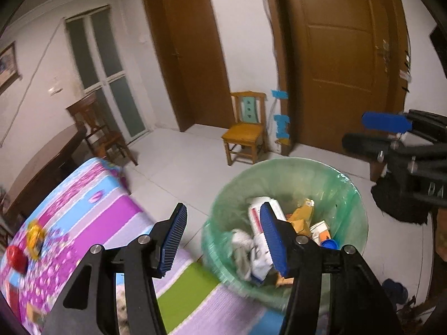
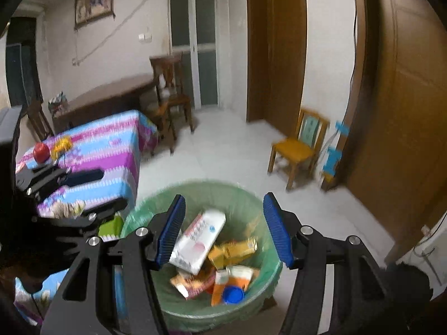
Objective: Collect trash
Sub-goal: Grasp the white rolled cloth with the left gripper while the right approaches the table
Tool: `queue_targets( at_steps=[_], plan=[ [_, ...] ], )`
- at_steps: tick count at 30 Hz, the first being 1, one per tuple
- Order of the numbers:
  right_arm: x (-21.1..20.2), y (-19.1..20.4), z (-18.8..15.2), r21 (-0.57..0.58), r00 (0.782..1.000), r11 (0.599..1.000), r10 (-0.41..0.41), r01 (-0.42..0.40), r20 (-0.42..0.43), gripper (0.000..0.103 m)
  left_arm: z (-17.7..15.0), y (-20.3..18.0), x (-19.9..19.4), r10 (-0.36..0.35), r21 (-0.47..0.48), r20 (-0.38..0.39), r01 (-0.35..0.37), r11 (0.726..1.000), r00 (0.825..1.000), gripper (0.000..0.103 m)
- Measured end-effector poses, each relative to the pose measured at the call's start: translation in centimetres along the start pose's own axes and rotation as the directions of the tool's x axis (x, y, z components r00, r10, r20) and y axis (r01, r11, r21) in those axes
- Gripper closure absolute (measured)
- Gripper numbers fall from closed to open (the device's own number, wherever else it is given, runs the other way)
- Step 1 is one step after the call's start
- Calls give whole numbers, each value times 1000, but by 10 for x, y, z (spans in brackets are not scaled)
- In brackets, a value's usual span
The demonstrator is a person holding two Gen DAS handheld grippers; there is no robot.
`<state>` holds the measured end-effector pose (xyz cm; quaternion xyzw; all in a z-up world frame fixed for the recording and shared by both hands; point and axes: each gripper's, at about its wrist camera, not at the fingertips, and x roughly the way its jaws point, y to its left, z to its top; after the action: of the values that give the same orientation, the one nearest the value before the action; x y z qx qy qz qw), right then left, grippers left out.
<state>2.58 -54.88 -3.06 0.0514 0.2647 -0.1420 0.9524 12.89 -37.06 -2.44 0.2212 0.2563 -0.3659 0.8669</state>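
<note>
A bin with a green liner (image 1: 349, 195) (image 2: 245, 195) stands on the floor beside the table. It holds a white pack (image 2: 198, 240), orange wrappers (image 2: 237, 248), a blue cap (image 2: 233, 294) and crumpled paper (image 1: 243, 248). My left gripper (image 1: 223, 237) is open and empty, above the bin's near-left rim and the table edge. My right gripper (image 2: 223, 229) is open and empty, right above the bin. The white pack lies below it, apart from the fingers. Each gripper also shows in the other view, the right (image 1: 377, 134) and the left (image 2: 92, 189). On the table lie a red object (image 2: 41, 152) and a yellow wrapper (image 2: 61, 143).
The table has a striped pink, blue and purple cloth (image 1: 92, 203) (image 2: 106, 150). A small yellow chair (image 1: 245, 128) stands by brown doors (image 1: 343, 55). A dark wooden table (image 2: 106, 97) and chairs (image 2: 170, 83) stand at the back. A black bag (image 1: 396, 201) lies right of the bin.
</note>
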Motion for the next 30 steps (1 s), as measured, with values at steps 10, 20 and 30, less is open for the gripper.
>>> queue_targets(
  at_steps=[10, 20, 30],
  plan=[
    [-22, 99, 6, -130, 964, 986, 135, -107, 230, 47, -80, 125, -103, 155, -301, -38, -159, 940, 987, 45],
    [8, 232, 11, -232, 894, 874, 446, -427, 34, 47, -200, 297, -186, 321, -621, -245, -403, 672, 915, 45],
    [41, 271, 20, -155, 850, 836, 514, -526, -116, 47, -247, 356, -143, 209, -728, -356, -411, 549, 911, 45]
  ],
)
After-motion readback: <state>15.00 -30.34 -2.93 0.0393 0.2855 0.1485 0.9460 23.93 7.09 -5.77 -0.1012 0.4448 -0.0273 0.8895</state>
